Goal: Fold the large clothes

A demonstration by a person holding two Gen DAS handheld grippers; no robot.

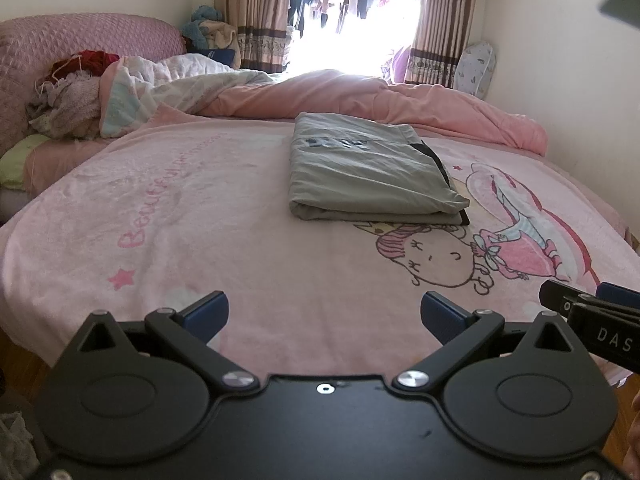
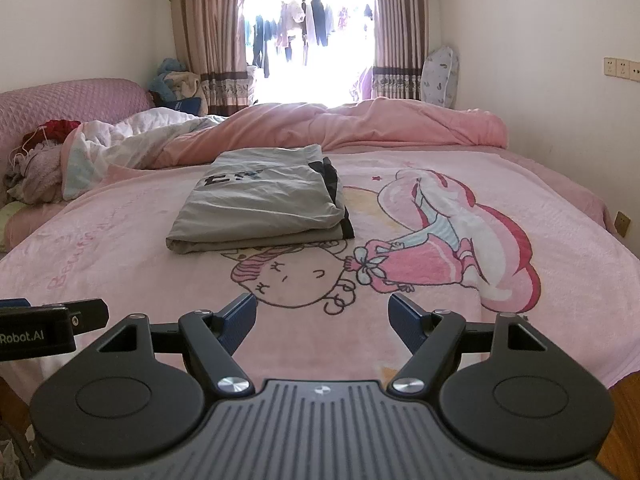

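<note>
The left gripper (image 1: 324,314) stood wide open over the near edge of the pink blanket (image 1: 168,216), its blue pads (image 1: 206,312) holding nothing and touching nothing; the right gripper (image 2: 322,318) was likewise spread wide and empty; each showed only partly at the edge of the other's view. The folded grey garment (image 2: 260,204) lay flat on the blanket well ahead of both, covering the top of the printed cartoon girl (image 2: 296,276); dark lettering on it was too blurred to read; a black layer peeked from its right side; the window (image 2: 308,32) beyond was washed out by glare.
</note>
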